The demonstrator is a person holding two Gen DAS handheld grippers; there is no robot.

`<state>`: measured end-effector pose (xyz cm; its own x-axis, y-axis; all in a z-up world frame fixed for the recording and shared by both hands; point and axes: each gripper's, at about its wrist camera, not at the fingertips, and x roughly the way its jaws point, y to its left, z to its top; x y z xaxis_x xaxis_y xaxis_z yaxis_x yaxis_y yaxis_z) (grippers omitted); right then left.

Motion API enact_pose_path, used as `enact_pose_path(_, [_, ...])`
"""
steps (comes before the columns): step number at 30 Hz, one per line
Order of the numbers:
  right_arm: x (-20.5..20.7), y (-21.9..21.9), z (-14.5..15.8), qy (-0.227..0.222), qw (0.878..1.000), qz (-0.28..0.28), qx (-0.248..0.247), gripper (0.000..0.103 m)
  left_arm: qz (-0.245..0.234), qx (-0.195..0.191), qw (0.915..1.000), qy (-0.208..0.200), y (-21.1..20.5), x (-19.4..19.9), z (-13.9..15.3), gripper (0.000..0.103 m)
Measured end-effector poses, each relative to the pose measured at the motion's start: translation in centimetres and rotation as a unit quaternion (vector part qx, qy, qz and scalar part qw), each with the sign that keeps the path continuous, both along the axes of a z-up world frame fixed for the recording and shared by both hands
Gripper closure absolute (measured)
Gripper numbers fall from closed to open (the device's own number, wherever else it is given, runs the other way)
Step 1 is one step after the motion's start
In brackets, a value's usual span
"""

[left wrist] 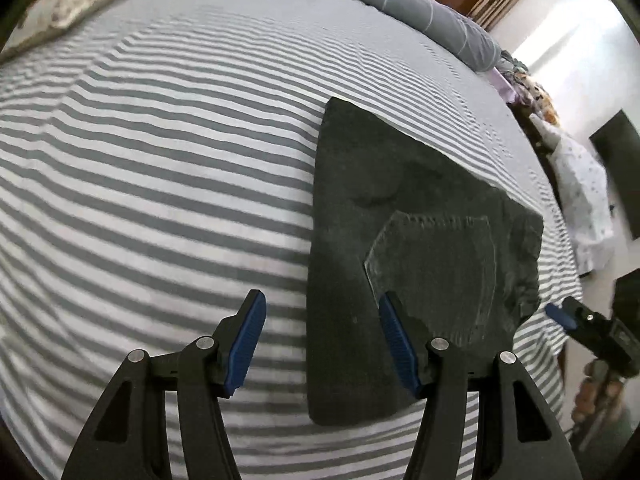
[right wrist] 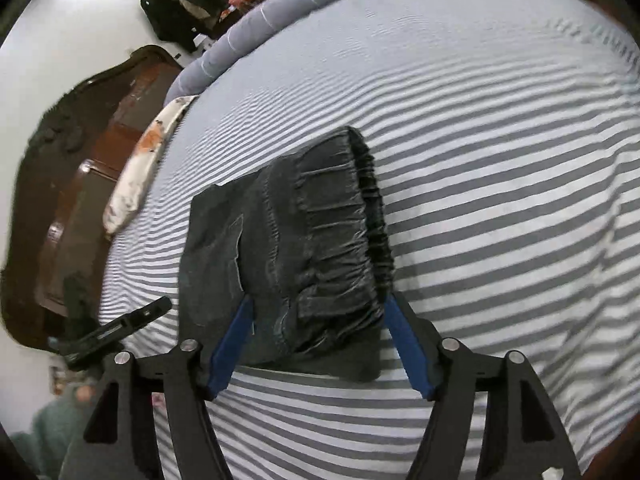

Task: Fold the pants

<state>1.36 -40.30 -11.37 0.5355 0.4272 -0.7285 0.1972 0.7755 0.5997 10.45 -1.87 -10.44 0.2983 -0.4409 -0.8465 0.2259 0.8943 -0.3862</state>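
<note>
The dark grey pants (left wrist: 400, 248) lie folded into a compact block on the striped bed sheet (left wrist: 160, 160), back pocket facing up. My left gripper (left wrist: 320, 312) is open just above the fold's near left edge, one finger over the sheet, the other over the fabric. In the right wrist view the pants (right wrist: 280, 248) show their gathered elastic waistband. My right gripper (right wrist: 320, 312) is open, its fingers on either side of the waistband end without closing on it. The right gripper also shows in the left wrist view (left wrist: 576, 320), and the left gripper in the right wrist view (right wrist: 120, 328).
A rolled grey duvet (left wrist: 400, 4) lies along the far side of the bed. A patterned pillow (right wrist: 140, 168) sits by the dark wooden headboard (right wrist: 72, 168). Clothes hang beyond the bed's right edge (left wrist: 580, 200).
</note>
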Motion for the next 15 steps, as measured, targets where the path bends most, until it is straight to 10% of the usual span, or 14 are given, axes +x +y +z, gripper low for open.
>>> enact_pose_path(15, [5.7, -2.4, -6.9, -0.006, 0.987, 0.066, 0.146, 0.034, -0.028, -0.044, 0.9982, 0.027, -1.5, 4.4, -2.0, 0.043])
